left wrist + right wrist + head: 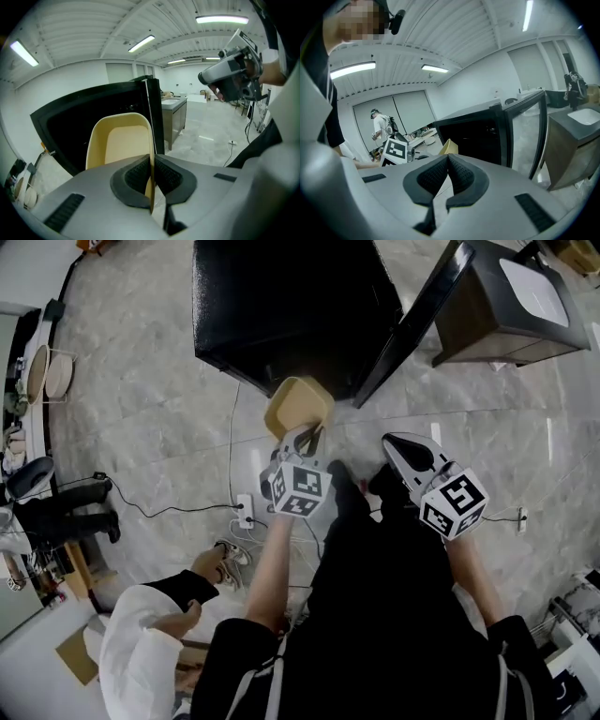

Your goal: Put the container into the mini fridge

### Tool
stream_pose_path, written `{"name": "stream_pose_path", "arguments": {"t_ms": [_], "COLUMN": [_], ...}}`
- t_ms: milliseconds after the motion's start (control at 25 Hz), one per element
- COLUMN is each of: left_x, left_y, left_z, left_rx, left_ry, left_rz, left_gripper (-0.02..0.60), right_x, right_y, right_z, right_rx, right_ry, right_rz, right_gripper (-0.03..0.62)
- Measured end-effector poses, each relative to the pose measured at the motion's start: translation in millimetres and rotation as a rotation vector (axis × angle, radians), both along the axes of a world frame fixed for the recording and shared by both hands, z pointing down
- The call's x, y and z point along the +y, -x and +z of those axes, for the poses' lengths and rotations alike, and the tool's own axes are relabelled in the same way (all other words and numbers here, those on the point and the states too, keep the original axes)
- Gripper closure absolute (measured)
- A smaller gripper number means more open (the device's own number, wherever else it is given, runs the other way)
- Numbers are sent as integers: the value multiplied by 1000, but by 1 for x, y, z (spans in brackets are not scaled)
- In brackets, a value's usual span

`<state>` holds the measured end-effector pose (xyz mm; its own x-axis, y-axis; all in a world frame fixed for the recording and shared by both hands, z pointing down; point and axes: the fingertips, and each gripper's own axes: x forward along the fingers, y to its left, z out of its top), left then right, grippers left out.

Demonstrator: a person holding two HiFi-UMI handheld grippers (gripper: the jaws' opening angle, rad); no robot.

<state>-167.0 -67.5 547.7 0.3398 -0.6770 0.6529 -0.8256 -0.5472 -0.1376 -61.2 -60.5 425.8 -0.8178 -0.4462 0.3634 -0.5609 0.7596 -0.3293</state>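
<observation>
A tan open-topped container (298, 407) hangs just in front of the black mini fridge (281, 306), whose door (412, 324) stands swung open to the right. My left gripper (305, 442) is shut on the container's near wall. In the left gripper view the pads pinch that thin wall edge-on, and the container (119, 140) faces the dark fridge opening (84, 117). My right gripper (408, 454) hovers to the right, below the door, shut with nothing in it. The right gripper view shows its pads (459, 176) closed together, the fridge (473, 136) ahead and the container (449, 146) at left.
A grey cabinet (511, 306) stands right of the fridge door. A power strip with cables (246, 512) lies on the marble floor near my feet. A person in white (141, 634) crouches at lower left. Another person (380, 126) stands far back.
</observation>
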Motion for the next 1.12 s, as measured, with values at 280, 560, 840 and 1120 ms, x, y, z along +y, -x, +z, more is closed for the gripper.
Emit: {"name": "stream_pose_path", "arguments": {"t_ms": [280,560,840,1120], "left_x": [-28,-61,-109,-158], "left_y": [-3,-3,1,8], "left_z": [51,109,153,180], "left_rx": [-264,-402,-487,-562], "left_ry": [20,40,45,25], "left_rz": [186,318,394,428], "left_gripper": [546,546,546,546], "right_x": [-5,-9,-10,-10], "right_y": [-11,-13,-13,-15], "right_z": [12,34,53,62], "right_rx": [23,52,76,107], "right_ry": [41,71,92,111], "right_rz": [66,89,94,116], "right_gripper": [576,576,576,576]}}
